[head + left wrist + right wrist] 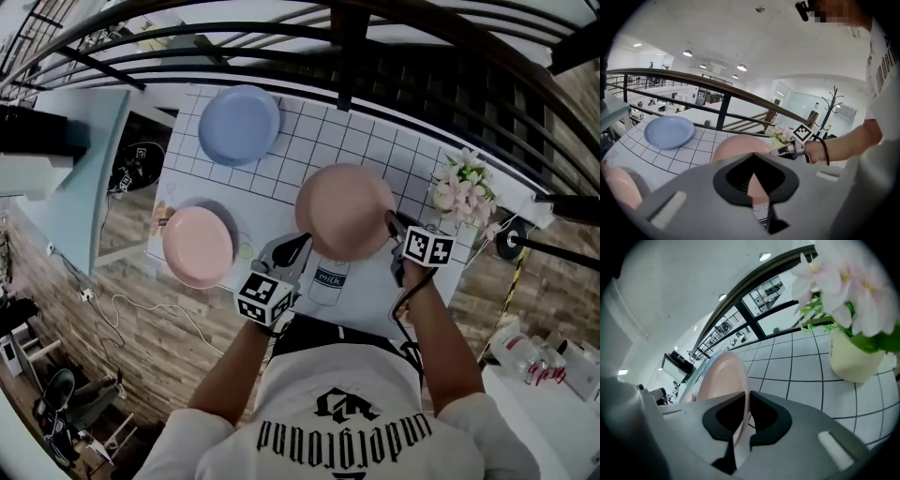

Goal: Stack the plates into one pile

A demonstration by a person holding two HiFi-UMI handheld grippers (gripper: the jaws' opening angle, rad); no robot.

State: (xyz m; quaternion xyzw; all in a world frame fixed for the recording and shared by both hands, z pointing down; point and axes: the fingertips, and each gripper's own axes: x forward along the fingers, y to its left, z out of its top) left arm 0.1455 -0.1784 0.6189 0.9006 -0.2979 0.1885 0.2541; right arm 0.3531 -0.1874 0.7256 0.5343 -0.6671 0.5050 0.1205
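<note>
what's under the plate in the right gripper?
A milk container on the tiled table, partly sticking out from under the plate. Its far end and the table beneath are covered.

White grid-lined bench point(375, 150) has a round blue plate point(239, 124), a pale pink plate point(197, 247), a white milk-labelled container point(330, 279) and a pot of pink flowers point(461, 187) sitting on it.

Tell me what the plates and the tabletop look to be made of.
Blue plate, left pink plate and the held pink plate in the right hand-held gripper: likely matte plastic or melamine, from flat colour and thin rims. Tabletop: white with black grid, tile or printed sheet, unclear.
</note>
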